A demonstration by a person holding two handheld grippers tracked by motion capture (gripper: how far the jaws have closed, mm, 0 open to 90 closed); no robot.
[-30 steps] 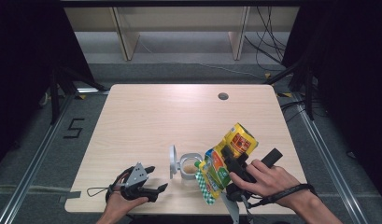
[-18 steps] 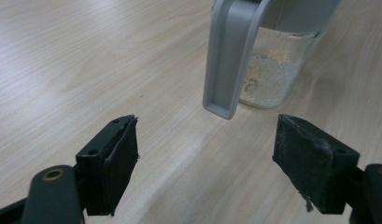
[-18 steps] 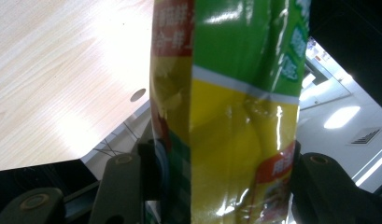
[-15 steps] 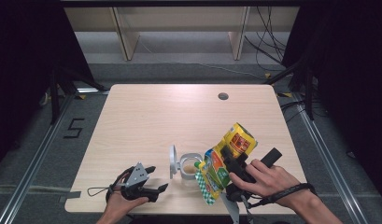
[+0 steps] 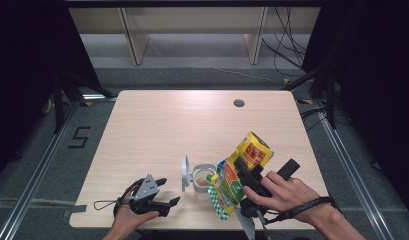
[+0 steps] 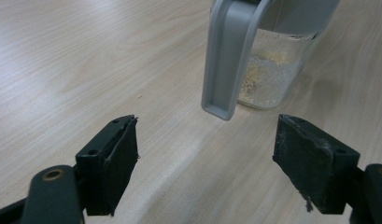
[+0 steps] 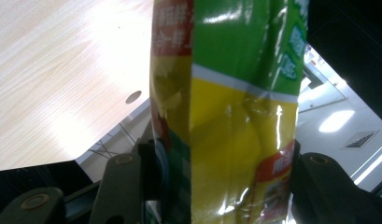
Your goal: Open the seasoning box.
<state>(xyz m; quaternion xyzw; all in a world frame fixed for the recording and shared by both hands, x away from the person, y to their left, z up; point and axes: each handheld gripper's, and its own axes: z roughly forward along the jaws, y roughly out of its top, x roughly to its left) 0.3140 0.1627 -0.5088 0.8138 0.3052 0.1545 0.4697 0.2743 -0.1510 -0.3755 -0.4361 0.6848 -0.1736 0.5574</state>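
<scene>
A yellow and green snack bag hangs tilted above the table's front edge, with my right gripper shut on its middle. In the right gripper view the bag is pressed between both black jaws of that gripper. Just left of the bag stands a small clear jar with pale crumbs inside, its grey flip lid swung open. My left gripper rests on the table left of the jar, open and holding nothing. In the left gripper view the jar and lid sit beyond the spread jaws of the gripper.
The light wooden table has a round cable hole at the back right. Wooden shelf legs and cables lie on the floor behind it. Dark curtains flank both sides.
</scene>
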